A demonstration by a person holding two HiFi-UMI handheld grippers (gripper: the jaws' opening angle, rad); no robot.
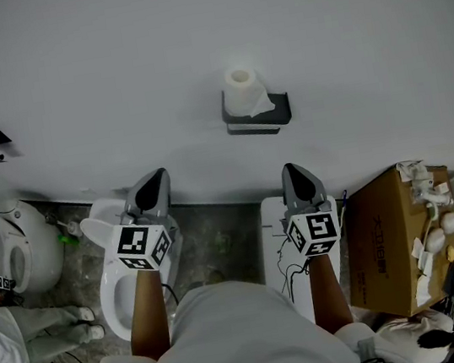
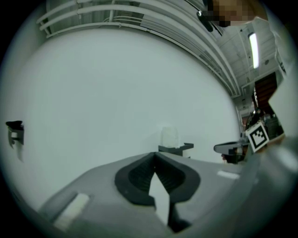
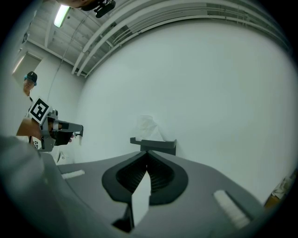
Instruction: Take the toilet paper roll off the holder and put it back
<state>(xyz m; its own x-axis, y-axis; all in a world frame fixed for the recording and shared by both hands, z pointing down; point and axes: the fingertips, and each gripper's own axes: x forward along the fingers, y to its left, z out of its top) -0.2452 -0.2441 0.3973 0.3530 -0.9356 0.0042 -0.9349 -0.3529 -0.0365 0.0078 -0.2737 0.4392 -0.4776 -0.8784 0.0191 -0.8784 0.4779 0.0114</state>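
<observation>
A plain white wall (image 1: 190,54) carries one dark holder (image 1: 258,117), with one roll (image 1: 242,88) standing upright on it. Two tongs point at the wall, both well apart from the roll. The left tongs (image 1: 155,177) are down to its left and the right tongs (image 1: 293,171) are below it. Both are clenched and hold nothing.

Grey left tongs (image 1: 156,173) and right tongs (image 1: 288,167) bear marker cubes (image 1: 144,246); white shirt (image 1: 235,337).
</observation>
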